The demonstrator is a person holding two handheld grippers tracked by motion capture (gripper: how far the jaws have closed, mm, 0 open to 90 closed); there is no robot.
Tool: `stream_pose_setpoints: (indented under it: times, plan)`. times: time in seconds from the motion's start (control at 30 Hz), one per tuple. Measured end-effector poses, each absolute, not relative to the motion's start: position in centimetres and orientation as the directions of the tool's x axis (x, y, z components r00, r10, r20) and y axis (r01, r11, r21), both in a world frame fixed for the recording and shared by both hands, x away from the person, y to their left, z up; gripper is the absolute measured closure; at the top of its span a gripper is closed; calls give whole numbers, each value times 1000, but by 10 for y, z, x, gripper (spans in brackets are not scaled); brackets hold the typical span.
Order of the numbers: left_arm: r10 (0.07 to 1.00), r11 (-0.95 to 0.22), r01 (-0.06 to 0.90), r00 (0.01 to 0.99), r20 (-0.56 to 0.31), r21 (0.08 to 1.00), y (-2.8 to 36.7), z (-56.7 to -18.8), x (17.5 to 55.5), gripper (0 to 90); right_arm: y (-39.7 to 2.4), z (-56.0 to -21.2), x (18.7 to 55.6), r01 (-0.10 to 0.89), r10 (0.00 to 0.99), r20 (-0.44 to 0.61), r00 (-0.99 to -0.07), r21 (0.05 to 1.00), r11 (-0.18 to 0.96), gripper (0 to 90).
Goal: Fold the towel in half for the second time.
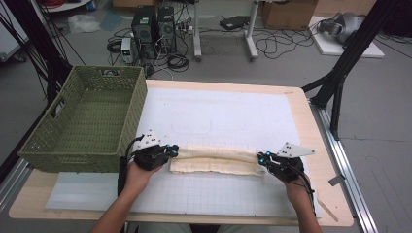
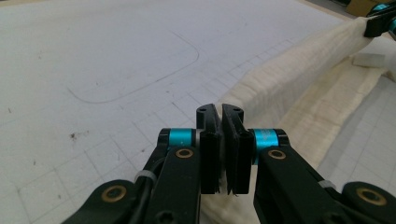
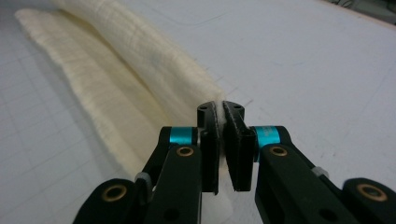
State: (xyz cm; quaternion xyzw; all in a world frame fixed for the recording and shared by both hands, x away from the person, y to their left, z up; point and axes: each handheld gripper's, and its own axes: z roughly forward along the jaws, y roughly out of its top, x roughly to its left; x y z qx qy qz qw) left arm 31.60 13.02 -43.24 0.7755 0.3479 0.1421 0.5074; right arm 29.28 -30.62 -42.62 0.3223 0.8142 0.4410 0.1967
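Observation:
A cream cloth [image 1: 214, 160] lies folded into a long strip across the white gridded mat [image 1: 218, 116] near the table's front. At the strip's left end my left gripper [image 1: 174, 150] is shut on the cloth's upper fold [image 2: 280, 79], which runs off from its jaws. At the right end my right gripper [image 1: 262, 158] is shut on the same fold, and cream fabric [image 3: 140, 60] shows pinched between its pads. The raised fold stretches between the two grippers above the lower layer [image 3: 93, 98]. In the left gripper view the right gripper [image 2: 380, 18] appears at the far end of the strip.
A green woven basket [image 1: 87, 121] stands on the table's left side, close behind my left hand. The wooden table edge [image 1: 320, 145] runs down the right. Computers, cables and black stand legs [image 1: 340, 63] sit on the floor beyond the table.

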Motion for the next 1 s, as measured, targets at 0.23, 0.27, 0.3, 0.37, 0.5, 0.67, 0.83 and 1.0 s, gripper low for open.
stream_pose_setpoints:
  times: [0.23,0.27,0.3,0.37,0.5,0.67,0.83,1.0]
  plan:
    - [681,-244,430,714,-161,869,133,-437,313,788,-307,-428,284,336,665,-49,-745,834,438,852]
    - [687,-224,438,705,-178,871,134,-436,313,709,-307,-429,283,333,660,-52,-749,832,443,852]
    - [692,-188,449,691,-206,873,135,-434,314,598,-307,-430,282,339,658,-48,-752,828,447,852]
    - [698,-137,438,679,-227,888,138,-427,314,488,-308,-431,280,332,648,-53,-760,825,457,852]
    - [688,-101,384,693,-214,918,137,-414,316,446,-308,-431,278,327,633,-61,-772,816,477,852]
    - [683,-109,394,697,-219,913,131,-415,322,470,-308,-432,276,330,622,-58,-781,807,490,852]
    - [669,-214,453,713,-208,865,117,-432,326,560,-308,-433,274,341,617,-57,-785,792,507,852]
    - [665,-295,455,729,-161,841,110,-445,320,613,-312,-431,273,345,633,-49,-773,805,483,818]
